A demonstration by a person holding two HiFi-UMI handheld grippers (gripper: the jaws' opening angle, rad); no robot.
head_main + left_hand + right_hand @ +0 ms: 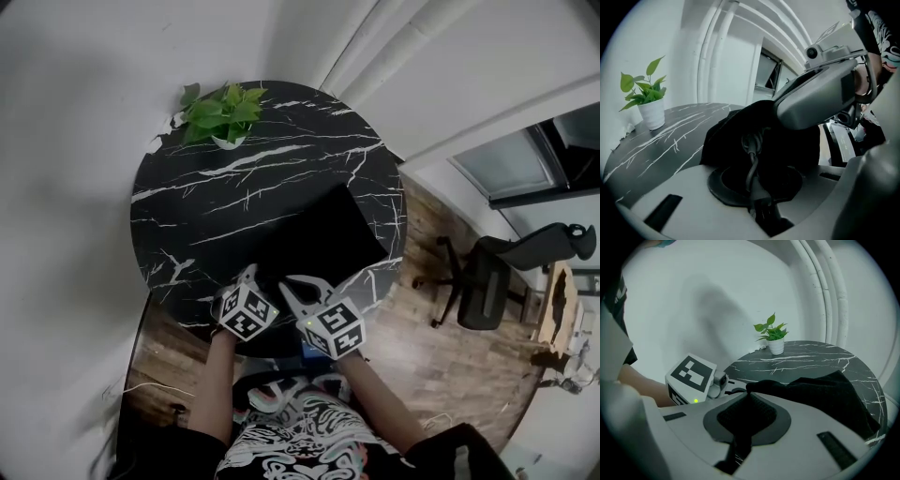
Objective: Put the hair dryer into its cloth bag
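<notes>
The black cloth bag (319, 234) lies flat on the round black marble table (234, 187), near its front edge. My left gripper (251, 274) is at the bag's near left corner, shut on a grey drawstring cord (751, 164) that runs out of the bag (736, 136) and down between the jaws. My right gripper (295, 286) sits just to its right, shut on a fold of the bag's near edge (757, 389). The rest of the bag (825, 392) spreads away over the table. No hair dryer shows in any view.
A small potted plant (223, 114) stands at the table's far left rim. A black office chair (487, 281) is on the wood floor to the right. White pipes run up the wall behind the table. The two grippers almost touch each other.
</notes>
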